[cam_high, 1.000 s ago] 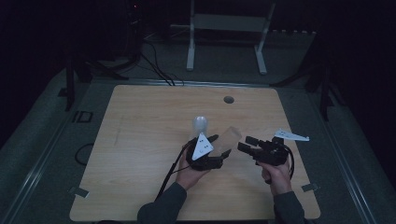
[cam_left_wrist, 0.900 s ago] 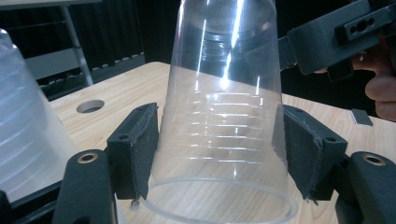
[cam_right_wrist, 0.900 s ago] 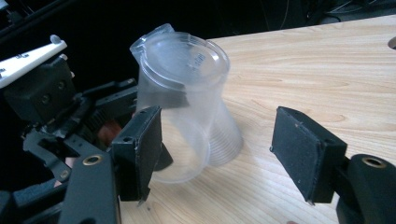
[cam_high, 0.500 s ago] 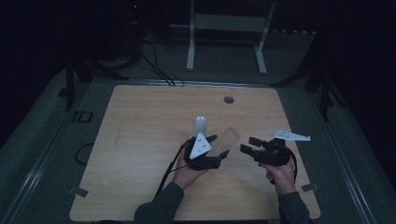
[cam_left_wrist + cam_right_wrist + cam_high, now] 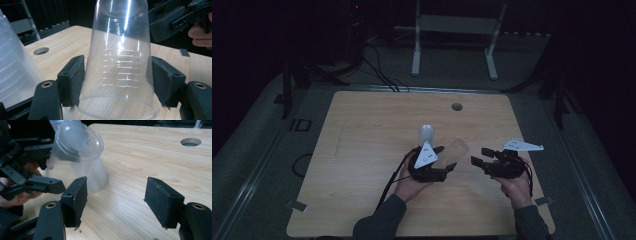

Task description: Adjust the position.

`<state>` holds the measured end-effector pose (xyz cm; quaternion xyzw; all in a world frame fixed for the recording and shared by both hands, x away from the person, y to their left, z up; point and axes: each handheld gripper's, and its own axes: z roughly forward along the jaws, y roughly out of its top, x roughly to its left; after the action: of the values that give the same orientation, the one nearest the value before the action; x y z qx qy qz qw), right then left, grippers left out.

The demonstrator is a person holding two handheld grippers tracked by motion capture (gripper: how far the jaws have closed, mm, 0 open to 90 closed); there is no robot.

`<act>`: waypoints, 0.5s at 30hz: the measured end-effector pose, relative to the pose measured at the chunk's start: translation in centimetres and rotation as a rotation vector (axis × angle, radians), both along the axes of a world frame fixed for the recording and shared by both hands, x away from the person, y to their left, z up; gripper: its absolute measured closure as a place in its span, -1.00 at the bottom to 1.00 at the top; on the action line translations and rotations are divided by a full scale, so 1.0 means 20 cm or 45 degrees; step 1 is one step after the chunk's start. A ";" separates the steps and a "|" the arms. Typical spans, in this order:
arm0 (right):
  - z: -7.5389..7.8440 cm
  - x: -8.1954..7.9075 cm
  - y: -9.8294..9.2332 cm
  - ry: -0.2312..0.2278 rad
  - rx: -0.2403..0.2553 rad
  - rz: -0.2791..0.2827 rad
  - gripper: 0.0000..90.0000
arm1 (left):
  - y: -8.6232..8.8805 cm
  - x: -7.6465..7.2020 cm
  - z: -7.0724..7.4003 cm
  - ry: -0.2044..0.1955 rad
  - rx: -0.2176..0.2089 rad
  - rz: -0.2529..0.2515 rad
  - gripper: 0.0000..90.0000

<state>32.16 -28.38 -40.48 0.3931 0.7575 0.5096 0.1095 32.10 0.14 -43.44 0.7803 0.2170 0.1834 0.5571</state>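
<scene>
Dark lab, wooden table [image 5: 362,150], floor cables [image 5: 379,70], metal stand [image 5: 457,30]

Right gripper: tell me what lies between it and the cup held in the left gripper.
Nothing but bare wooden table lies between the right gripper and the clear cup in the left gripper, as the right gripper view shows.

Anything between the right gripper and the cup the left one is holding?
Nothing visible. The right gripper is open, with only bare table and air between its jaws and the clear cup clamped in the left gripper. A second cup stands behind, out of the path.
</scene>
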 end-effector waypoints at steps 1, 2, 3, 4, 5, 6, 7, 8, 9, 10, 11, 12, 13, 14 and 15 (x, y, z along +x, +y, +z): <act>0.00 0.00 0.00 -0.001 -0.011 -0.001 -0.24 | 0.00 0.00 0.00 0.002 0.000 -0.002 -0.28; 0.00 0.00 0.00 -0.004 -0.021 -0.001 -0.24 | 0.00 0.00 0.00 0.003 0.000 -0.003 -0.28; 0.00 0.00 0.00 -0.005 -0.030 0.000 -0.24 | 0.00 0.00 0.00 0.003 0.002 -0.005 -0.28; 0.00 0.00 0.00 -0.007 -0.040 0.001 -0.24 | 0.01 0.00 0.00 0.005 0.000 -0.007 -0.28; 0.00 0.00 0.00 -0.009 -0.049 0.001 -0.24 | 0.01 0.00 0.00 0.008 0.001 -0.008 -0.28; 0.00 0.00 0.00 -0.010 -0.057 0.001 -0.24 | 0.01 0.01 0.00 0.009 0.001 -0.010 -0.28; 0.01 0.00 0.00 -0.011 -0.066 0.001 -0.24 | 0.01 0.01 0.00 0.011 0.002 -0.008 -0.28; 0.01 0.00 0.00 -0.012 -0.074 0.002 -0.24 | 0.01 0.01 0.00 0.010 0.005 -0.006 -0.28; 0.01 0.00 0.00 -0.012 -0.084 0.002 -0.24 | 0.02 0.01 0.00 0.010 0.007 -0.005 -0.28; 0.01 0.00 0.00 -0.016 -0.098 0.002 -0.24 | 0.02 0.01 0.00 0.010 0.007 -0.006 -0.28; 0.01 0.00 0.00 -0.018 -0.109 0.004 -0.24 | 0.02 0.01 0.00 0.009 0.008 -0.006 -0.28; 0.01 0.00 0.00 -0.020 -0.119 0.005 -0.24 | 0.02 0.01 0.01 0.010 0.009 -0.008 -0.28; 0.02 0.00 0.01 -0.023 -0.135 0.007 -0.24 | 0.02 0.01 0.01 0.010 0.010 -0.010 -0.28; 0.02 0.00 0.01 -0.025 -0.144 0.010 -0.24 | 0.02 0.01 0.01 0.011 0.011 -0.011 -0.28; 0.02 0.00 0.01 -0.027 -0.154 0.013 -0.24 | 0.02 0.01 0.01 0.012 0.013 -0.013 -0.28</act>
<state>32.06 -28.23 -40.10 0.3765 0.7876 0.4677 0.1385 32.31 0.57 -43.31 0.7850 0.2147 0.1782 0.5531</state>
